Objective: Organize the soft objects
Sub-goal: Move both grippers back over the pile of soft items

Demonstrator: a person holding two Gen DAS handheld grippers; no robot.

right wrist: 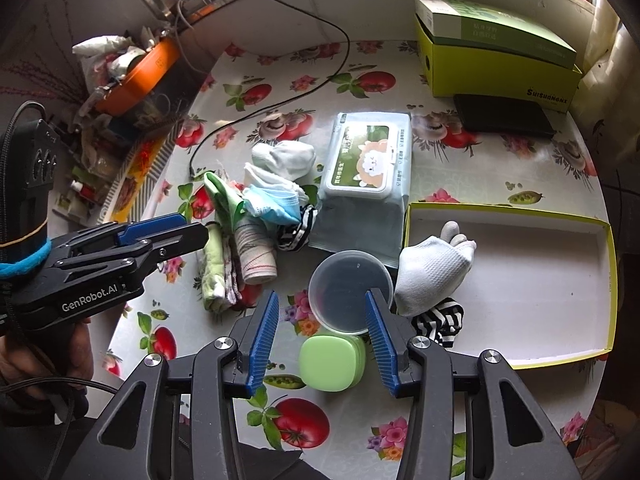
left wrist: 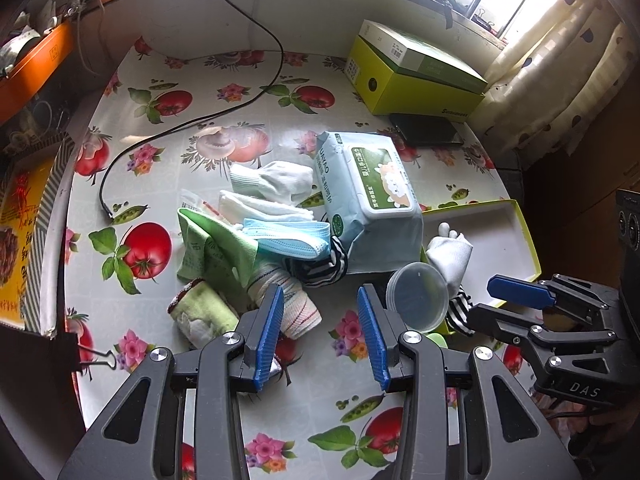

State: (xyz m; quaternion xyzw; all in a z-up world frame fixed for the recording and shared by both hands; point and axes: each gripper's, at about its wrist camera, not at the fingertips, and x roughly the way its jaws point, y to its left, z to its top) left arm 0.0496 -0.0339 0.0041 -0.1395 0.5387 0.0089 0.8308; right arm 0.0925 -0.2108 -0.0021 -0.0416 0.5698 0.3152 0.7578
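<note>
Both tools are open and hold nothing, the left tool [left wrist: 320, 336] above the rolled cloth [left wrist: 288, 300] in the worktop pile, so next it must go down and pinch it, while the right tool [right wrist: 322, 340] waits near the white sock [right wrist: 432, 276] at the tray [right wrist: 568, 356].

You can read "GenRobot.AI" on left gripper [right wrist: 200, 236] body, "DAS" on right gripper [left wrist: 490, 294] body, "SUISHANGNX" on yellow-green box [right wrist: 496, 76] side. Wipes pack [right wrist: 366, 160] print too small to read.
</note>
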